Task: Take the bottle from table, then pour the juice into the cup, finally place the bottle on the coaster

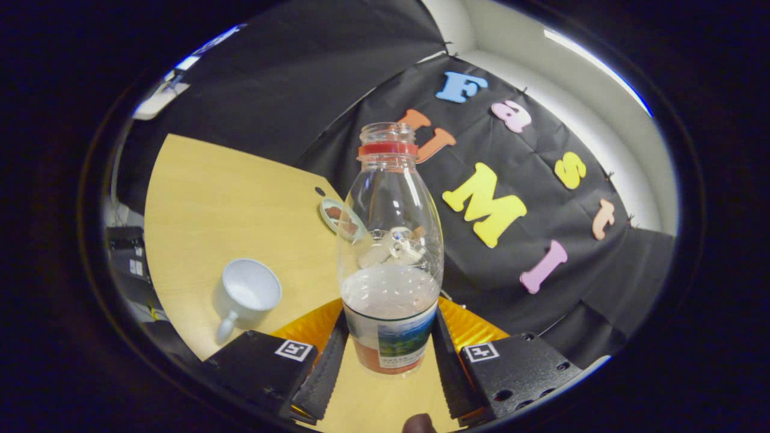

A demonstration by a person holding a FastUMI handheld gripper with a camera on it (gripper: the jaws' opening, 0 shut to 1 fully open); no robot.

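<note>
A clear plastic bottle [390,252] with a red neck ring, no cap and a printed label stands between my fingers, and my gripper [390,355] is shut on it at the label. Pale liquid fills its lower part. The bottle is lifted above the wooden table [228,198] and the whole scene looks tilted. A white cup [248,294] with a handle stands on the table to the left of the bottle, apart from it. Beyond the bottle, a round pale coaster [338,218] lies near the table's far edge, partly hidden behind the bottle.
The black cloth wall [529,228] rises right behind the table's far edge. The table's left edge drops off to dark equipment [129,255] on the floor. A small dark hole [319,191] marks the tabletop near the coaster.
</note>
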